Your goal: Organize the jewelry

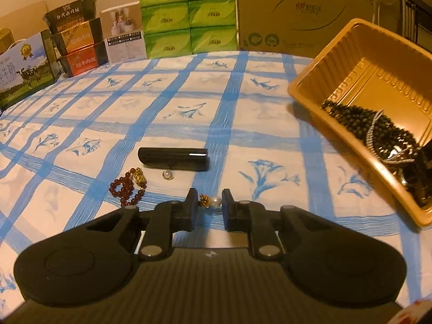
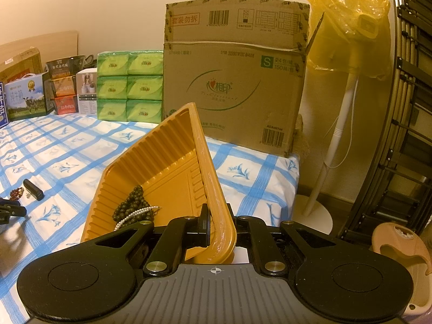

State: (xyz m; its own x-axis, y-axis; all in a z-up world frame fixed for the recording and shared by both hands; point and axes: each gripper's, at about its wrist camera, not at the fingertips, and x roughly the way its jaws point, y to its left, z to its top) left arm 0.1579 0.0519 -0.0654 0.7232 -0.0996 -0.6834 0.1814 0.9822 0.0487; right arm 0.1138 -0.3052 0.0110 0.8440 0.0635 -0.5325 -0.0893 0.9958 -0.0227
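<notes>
My left gripper (image 1: pixel 210 202) is low over the blue-checked cloth, its two fingertips touching either side of a small earring (image 1: pixel 214 202) made of a white pearl and a gold bead. Just beyond lie a red bead bracelet (image 1: pixel 124 190) with a gold charm, a loose pearl (image 1: pixel 167 174) and a black tube (image 1: pixel 172 158). My right gripper (image 2: pixel 218 224) is shut on the rim of the gold plastic tray (image 2: pixel 162 156), which it holds tilted. Black beads (image 2: pixel 132 205) and a silvery strand rest in the tray's low corner. In the left wrist view the tray (image 1: pixel 351 62) is at the right.
Green tissue packs (image 1: pixel 186 13), a big cardboard box (image 2: pixel 235 81), food boxes (image 1: pixel 75 46) and a milk carton (image 1: pixel 24 67) line the table's far edge. Past the table's right edge stand a fan under a yellow bag (image 2: pixel 351 27), a metal rack (image 2: pixel 405 108) and a beige stool (image 2: pixel 402 248).
</notes>
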